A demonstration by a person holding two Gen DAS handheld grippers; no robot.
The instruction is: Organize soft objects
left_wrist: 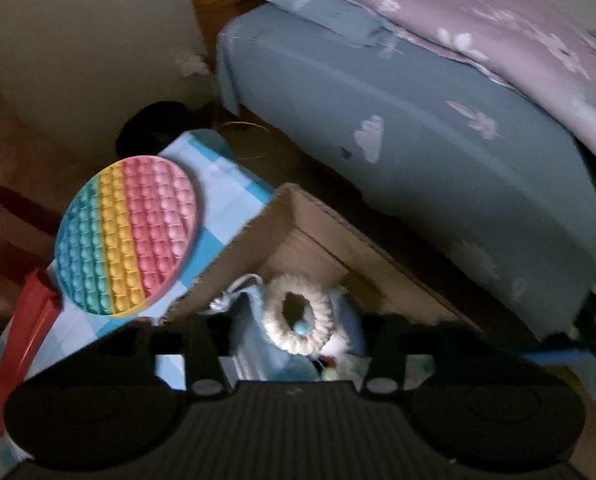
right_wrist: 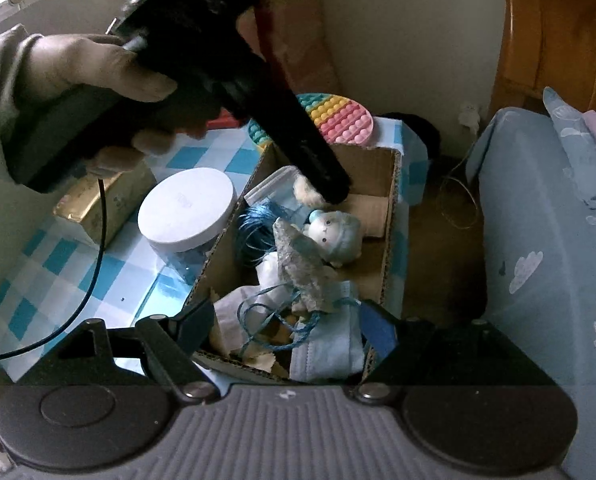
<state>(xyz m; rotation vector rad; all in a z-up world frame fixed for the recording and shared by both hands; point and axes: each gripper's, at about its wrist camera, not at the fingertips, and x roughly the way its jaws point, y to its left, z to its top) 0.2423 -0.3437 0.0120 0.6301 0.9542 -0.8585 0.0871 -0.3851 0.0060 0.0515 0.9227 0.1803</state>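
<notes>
Blue-and-white checked cloth covered the tabletop (right_wrist: 78, 276), which stood beside a bed (left_wrist: 437, 152) with a blue fitted sheet and a mauve flowered quilt (left_wrist: 497, 28). On the tabletop sat an open cardboard box (right_wrist: 389, 220); behind it lay a round rainbow bubble mat (left_wrist: 128, 236), and to its left a white lidded jar (right_wrist: 186, 210) and a gold-wrapped packet (right_wrist: 94, 204). Inside the box: a small blue-capped doll (right_wrist: 331, 234), a grey fabric scrap (right_wrist: 301, 276), loops of blue cord (right_wrist: 258, 232), a pale blue cloth (right_wrist: 325, 350), and a cream fluffy ring (left_wrist: 298, 314) resting on a pale blue pouch. Left gripper (left_wrist: 296, 350), held in a gloved hand (right_wrist: 110, 76), reached down into the far end of the box; from its own camera the jaws stood apart, the fluffy ring lying between and just beyond them, with no pad seen pressing on it. Released, as far as the view showed. In the right wrist view its tip sat against the ring. Right gripper (right_wrist: 286, 324) hovered over the near end of the box with jaws wide apart, nothing clamped; cord and cloth lay below the gap.
</notes>
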